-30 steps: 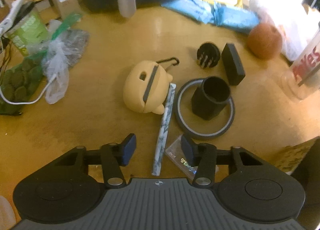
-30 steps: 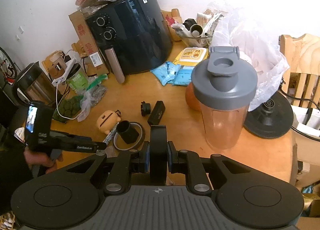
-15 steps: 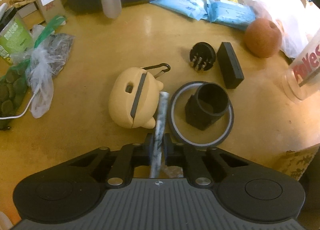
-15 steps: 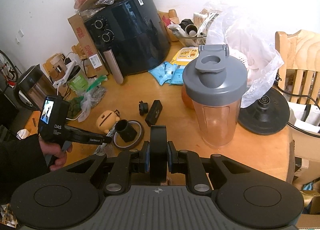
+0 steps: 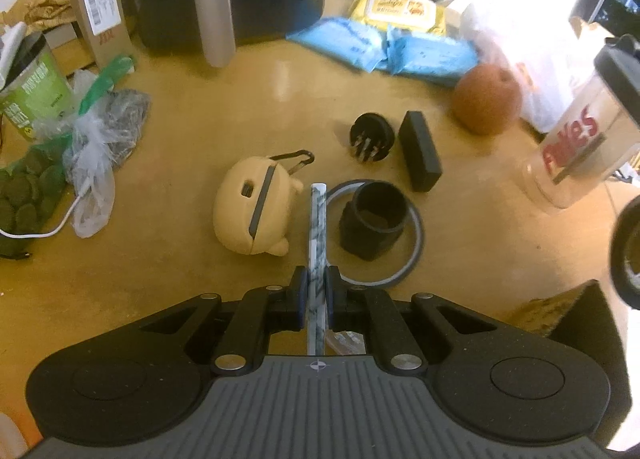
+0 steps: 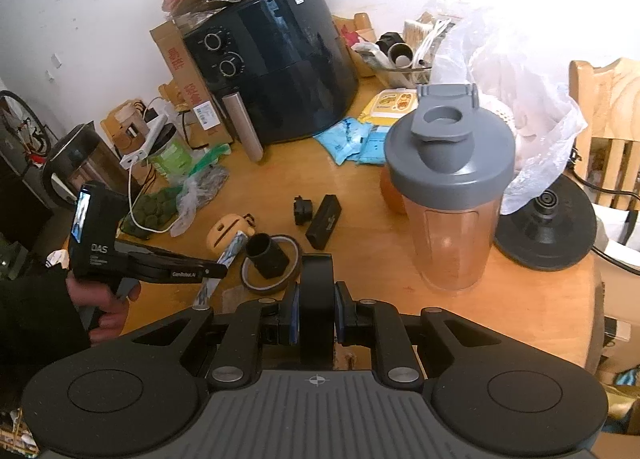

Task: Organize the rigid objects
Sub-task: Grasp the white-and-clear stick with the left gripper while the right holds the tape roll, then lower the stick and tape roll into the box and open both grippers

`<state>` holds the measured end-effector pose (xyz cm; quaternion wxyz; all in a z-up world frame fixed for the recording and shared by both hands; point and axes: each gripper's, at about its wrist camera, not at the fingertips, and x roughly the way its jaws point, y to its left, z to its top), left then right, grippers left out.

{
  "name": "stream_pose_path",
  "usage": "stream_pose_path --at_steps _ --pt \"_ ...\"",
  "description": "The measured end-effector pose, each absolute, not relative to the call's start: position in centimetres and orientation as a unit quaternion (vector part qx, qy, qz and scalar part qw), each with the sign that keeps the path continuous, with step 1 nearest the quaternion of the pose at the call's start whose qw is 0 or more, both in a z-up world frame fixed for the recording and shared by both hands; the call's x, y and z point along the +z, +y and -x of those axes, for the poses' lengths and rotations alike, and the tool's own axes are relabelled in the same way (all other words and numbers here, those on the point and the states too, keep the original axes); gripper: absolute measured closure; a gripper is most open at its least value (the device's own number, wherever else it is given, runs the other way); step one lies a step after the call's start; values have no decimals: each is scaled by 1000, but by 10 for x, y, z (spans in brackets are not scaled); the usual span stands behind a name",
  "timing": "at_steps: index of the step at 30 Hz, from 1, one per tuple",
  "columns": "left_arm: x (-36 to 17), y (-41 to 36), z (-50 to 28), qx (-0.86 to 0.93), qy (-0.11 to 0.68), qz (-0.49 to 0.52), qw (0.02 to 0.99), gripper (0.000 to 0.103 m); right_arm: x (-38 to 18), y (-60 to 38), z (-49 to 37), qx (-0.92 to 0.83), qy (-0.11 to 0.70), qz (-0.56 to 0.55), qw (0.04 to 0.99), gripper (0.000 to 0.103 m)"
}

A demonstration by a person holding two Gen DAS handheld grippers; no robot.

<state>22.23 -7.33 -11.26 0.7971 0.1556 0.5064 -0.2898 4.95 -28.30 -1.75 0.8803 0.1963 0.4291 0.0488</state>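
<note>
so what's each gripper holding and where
Left gripper pinches the marbled stick near its close end. Right gripper clamps a black roll across its width.

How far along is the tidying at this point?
Early. Nothing looks sorted yet. In hand: the left gripper is shut on the marbled stick, and the right gripper is shut on a black block. Left on the table: the tan case, black cup inside the tape ring, round plug and black bar.
</note>
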Motion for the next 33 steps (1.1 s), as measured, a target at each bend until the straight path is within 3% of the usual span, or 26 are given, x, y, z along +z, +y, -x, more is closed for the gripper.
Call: stream_pose_path --at_steps 17,33 --pt "-47 -53 -174 -294 462 -102 831 93 -16 -265 -55 105 438 -183 874 83" --pt "-37 -37 -116 -297 474 -82 825 93 -15 -255 -53 139 442 -177 868 83"
